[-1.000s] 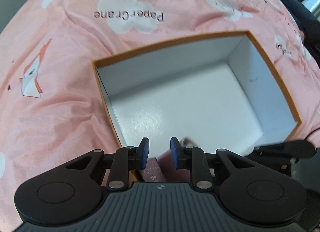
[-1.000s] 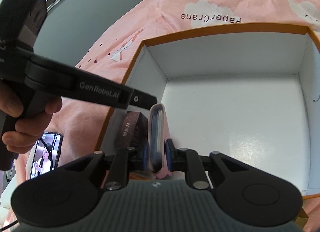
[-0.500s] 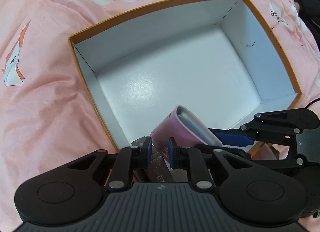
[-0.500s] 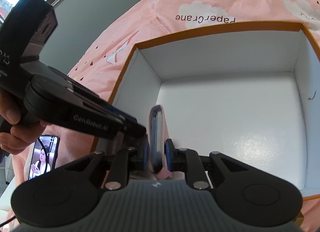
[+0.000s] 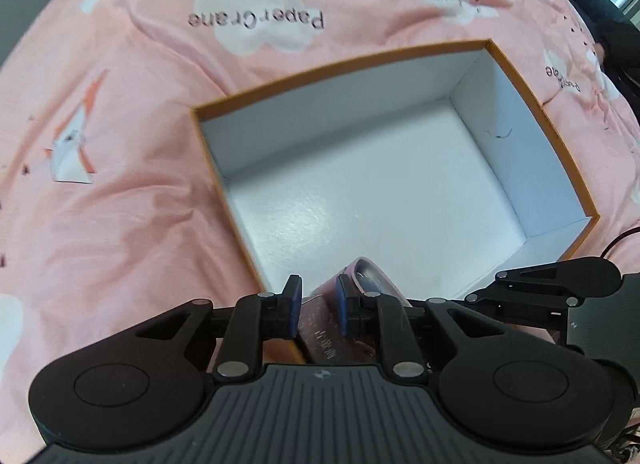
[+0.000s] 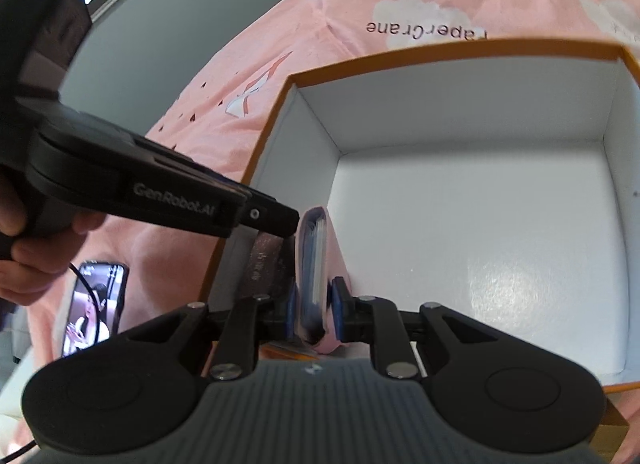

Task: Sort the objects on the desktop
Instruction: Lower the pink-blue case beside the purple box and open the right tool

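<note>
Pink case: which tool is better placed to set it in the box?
Right. The right tool is clamped on the pink case at the box's near-left corner; the left tool is open around the brown box.

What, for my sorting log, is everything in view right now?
orange box: one, orange rim, white inside, on the cloth, nothing on its floor
pink case: one, pink, upright at the box's near left corner
maroon packet: one, dark maroon, beside the case
phone: one, screen lit, on the cloth left of the box
pink cloth: one, pink with white clouds, under everything
left gripper: black, jaws either side of the packet
right gripper: black, jaws clamping the case
left hand: holding the left gripper
</note>
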Demonstrator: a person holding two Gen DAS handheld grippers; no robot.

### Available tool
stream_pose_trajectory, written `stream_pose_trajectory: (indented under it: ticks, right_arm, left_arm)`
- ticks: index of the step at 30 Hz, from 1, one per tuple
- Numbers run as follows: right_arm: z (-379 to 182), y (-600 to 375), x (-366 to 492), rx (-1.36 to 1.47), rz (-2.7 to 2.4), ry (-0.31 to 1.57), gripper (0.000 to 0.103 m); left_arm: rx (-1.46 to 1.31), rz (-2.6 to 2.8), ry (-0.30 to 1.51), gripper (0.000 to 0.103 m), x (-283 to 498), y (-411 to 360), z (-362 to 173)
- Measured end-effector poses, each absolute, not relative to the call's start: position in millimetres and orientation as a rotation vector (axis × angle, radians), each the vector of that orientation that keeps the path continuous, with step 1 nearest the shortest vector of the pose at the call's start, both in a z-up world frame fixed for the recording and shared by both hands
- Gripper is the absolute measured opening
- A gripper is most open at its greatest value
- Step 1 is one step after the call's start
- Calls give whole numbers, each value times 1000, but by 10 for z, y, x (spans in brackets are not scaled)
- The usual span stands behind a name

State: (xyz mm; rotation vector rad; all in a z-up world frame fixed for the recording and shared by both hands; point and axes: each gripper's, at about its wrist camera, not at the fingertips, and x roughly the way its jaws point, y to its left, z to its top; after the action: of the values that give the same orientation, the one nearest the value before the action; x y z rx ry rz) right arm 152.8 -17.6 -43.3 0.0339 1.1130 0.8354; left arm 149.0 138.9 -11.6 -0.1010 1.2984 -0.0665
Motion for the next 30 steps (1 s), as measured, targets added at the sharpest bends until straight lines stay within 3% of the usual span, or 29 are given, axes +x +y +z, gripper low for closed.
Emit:
stream_pose_trajectory:
  ticks: [15, 22, 30]
  right_arm:
    - [-376, 14, 1395, -67, 813, 1100, 22]
    - [-298, 38, 1318, -77, 838, 1099, 34]
    - [-266, 182, 1229, -144, 833, 1080, 34]
  left_arm:
    - [-213, 34, 1176, 27, 1086, 1530, 107]
    - [-138, 178, 1123, 28, 893, 1564, 135]
    - [-165, 231, 1094, 29, 757, 1633, 76]
